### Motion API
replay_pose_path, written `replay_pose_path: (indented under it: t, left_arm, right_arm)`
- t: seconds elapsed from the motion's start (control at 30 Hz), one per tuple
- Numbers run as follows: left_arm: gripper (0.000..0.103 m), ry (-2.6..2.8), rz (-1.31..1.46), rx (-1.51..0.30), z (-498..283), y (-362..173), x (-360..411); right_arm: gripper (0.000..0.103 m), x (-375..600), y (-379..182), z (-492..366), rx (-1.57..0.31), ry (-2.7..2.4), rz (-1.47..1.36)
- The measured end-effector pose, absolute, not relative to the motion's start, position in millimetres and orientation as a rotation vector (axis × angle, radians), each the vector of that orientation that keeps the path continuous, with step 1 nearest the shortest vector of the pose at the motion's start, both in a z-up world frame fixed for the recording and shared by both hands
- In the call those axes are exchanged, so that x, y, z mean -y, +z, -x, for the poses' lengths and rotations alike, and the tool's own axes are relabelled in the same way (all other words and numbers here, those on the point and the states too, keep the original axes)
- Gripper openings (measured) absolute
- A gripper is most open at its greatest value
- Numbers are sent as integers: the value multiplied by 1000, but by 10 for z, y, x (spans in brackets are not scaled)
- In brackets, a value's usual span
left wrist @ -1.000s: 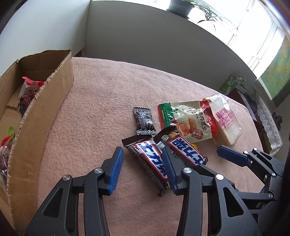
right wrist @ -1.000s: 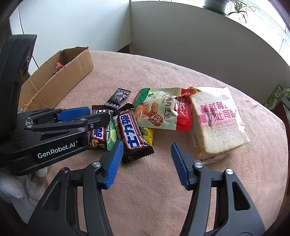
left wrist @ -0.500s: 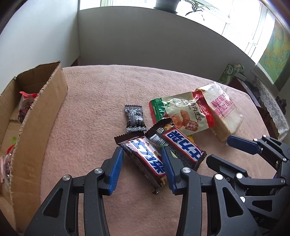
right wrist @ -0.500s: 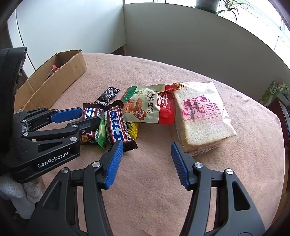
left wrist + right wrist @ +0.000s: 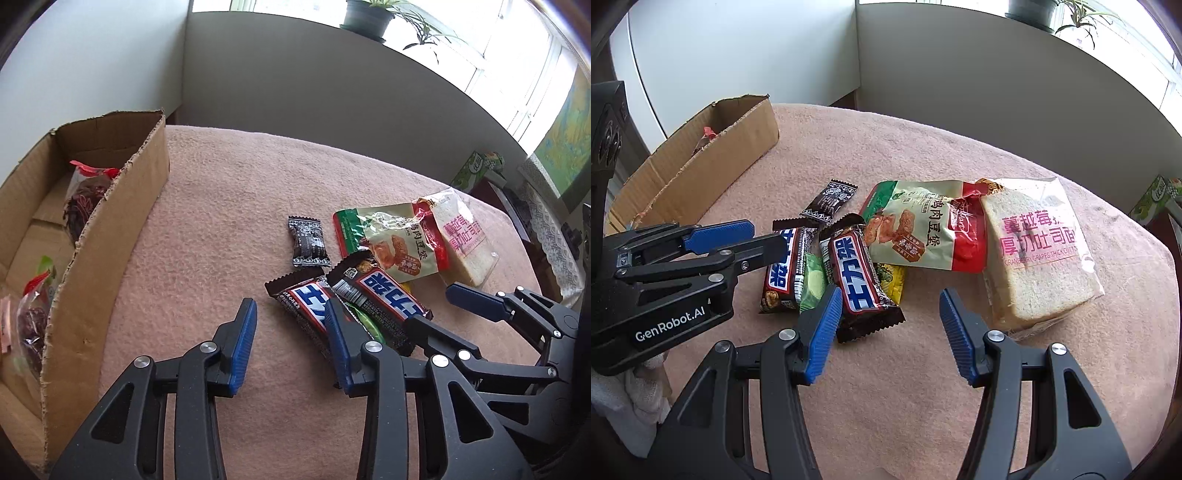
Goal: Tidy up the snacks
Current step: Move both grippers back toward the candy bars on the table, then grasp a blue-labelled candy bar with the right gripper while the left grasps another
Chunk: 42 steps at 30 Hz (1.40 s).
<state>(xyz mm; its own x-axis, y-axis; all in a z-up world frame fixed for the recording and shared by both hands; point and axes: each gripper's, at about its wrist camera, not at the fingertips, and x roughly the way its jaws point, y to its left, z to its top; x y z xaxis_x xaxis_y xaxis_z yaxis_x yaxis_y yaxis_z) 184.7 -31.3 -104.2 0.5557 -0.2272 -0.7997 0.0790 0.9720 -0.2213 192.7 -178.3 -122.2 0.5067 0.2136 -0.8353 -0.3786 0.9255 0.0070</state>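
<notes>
Two brown Snickers bars lie side by side on the pink cloth: the left bar (image 5: 301, 308) (image 5: 785, 266) and the right bar (image 5: 388, 295) (image 5: 857, 280). My left gripper (image 5: 290, 306) (image 5: 753, 240) hovers at the left bar's outer edge. Its jaws are closing, with mostly bare cloth between them and the bar against the right finger. My right gripper (image 5: 890, 295) (image 5: 450, 306) stands open just in front of the right bar, holding nothing. Behind the bars lie a small black candy (image 5: 308, 242), a green-and-red snack bag (image 5: 391, 240) and bagged bread (image 5: 1034, 254).
An open cardboard box (image 5: 110, 229) (image 5: 738, 129) with several red-topped packets inside stands at the left edge of the table. A green packet (image 5: 814, 280) and a yellow one (image 5: 892, 280) peek out from under the bars. Grey walls rise behind the table.
My left gripper's jaws have narrowed and it has shifted left, so the left bar now lies at its right finger rather than between the two. The right gripper has barely moved.
</notes>
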Motion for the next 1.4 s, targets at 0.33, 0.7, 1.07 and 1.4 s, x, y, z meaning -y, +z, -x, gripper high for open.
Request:
replay_pose_path:
  t: [0.33,0.7,1.07,1.4]
  left_arm:
    - [38,-156,96,-980,-2050,-1075,583]
    - [38,-187,0,-950,-1812,-1012,499]
    - [37,-192,21,-973,-1735,-993,285]
    - [51,-207,28,-1002,-1841,-1002,576]
  right_arm:
    - [59,1801,-1212,-1900,-963,348,225]
    - [59,1698,-1216,-1885,-940,382,327]
    - [44,1517,-1309,-1988,-967,413,325]
    - [31,1854,-1279,-1890,-989,375,244]
